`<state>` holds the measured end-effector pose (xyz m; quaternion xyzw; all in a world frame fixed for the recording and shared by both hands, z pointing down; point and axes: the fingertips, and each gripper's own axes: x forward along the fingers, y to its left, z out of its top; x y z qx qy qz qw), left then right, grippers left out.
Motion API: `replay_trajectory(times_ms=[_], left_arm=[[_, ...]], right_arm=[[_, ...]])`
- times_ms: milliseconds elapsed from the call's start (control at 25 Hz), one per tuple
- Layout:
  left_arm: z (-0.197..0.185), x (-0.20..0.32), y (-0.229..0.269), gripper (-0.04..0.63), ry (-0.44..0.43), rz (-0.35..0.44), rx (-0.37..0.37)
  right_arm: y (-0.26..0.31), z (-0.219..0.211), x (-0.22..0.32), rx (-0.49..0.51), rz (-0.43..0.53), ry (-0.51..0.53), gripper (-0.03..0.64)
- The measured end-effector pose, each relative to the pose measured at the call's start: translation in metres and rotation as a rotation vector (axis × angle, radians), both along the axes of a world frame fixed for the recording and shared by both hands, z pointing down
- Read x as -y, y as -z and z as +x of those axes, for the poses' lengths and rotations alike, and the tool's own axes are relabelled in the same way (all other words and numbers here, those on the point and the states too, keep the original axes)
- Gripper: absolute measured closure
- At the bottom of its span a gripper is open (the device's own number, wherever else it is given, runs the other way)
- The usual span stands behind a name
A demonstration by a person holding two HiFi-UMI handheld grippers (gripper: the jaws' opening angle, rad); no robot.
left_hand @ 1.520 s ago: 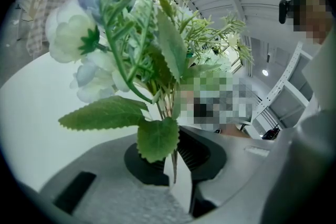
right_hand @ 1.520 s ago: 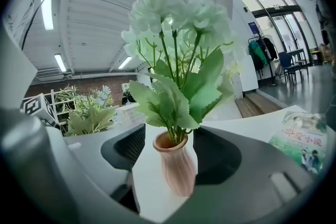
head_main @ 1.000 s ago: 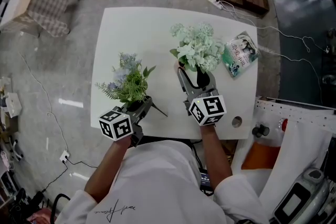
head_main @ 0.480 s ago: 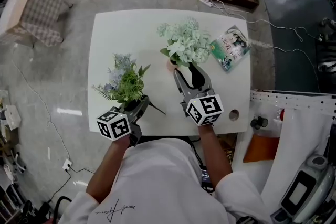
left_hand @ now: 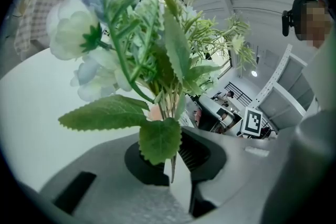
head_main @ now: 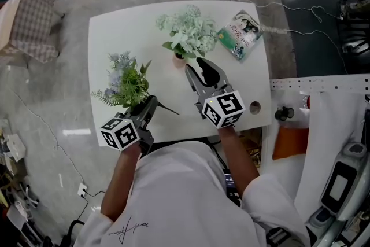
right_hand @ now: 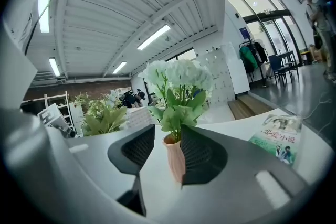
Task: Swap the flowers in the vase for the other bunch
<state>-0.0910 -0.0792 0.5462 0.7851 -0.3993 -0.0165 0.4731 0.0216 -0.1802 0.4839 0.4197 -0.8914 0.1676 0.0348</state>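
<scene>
While white flowers point(head_main: 188, 32) fill the vase point(head_main: 178, 58) at upper centre, your left claw point(head_main: 148, 107) clamps the blue bunch point(head_main: 124, 81); right claw point(head_main: 195, 67): jaws apart, lately narrowing, nothing gripped.

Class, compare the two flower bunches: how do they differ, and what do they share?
Colour: the blue bunch has pale blue blooms among ferny dark leaves; the white bunch has whitish-green blooms with broad leaves.
Support: the blue bunch is clamped by its stems in the left gripper; the white bunch stands in the pink vase on the table.
Fullness: the blue bunch looks sparser, the white bunch rounder.
Both have green leaves.
</scene>
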Motion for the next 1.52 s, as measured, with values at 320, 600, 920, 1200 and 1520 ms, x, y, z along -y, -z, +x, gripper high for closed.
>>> replay_trajectory(times_ms=[320, 600, 920, 1200, 1520], left_arm=[[-0.003, -0.001, 0.009, 0.561, -0.016, 0.028, -0.011], [-0.012, 0.000, 0.023, 0.561, -0.013, 0.068, -0.014], [-0.022, -0.003, 0.037, 0.561, 0.006, 0.116, -0.019], [-0.024, -0.007, 0.049, 0.563, 0.016, 0.157, -0.026], [-0.026, -0.010, 0.066, 0.565, 0.037, 0.222, -0.007]], right_arm=[[0.013, -0.004, -0.017, -0.005, 0.006, 0.038, 0.539], [0.023, -0.006, -0.029, 0.003, 0.003, 0.051, 0.611], [0.034, -0.009, -0.044, -0.025, 0.019, 0.071, 0.612], [0.041, -0.009, -0.060, -0.010, 0.015, 0.078, 0.612], [0.045, -0.005, -0.084, -0.044, 0.021, 0.076, 0.612]])
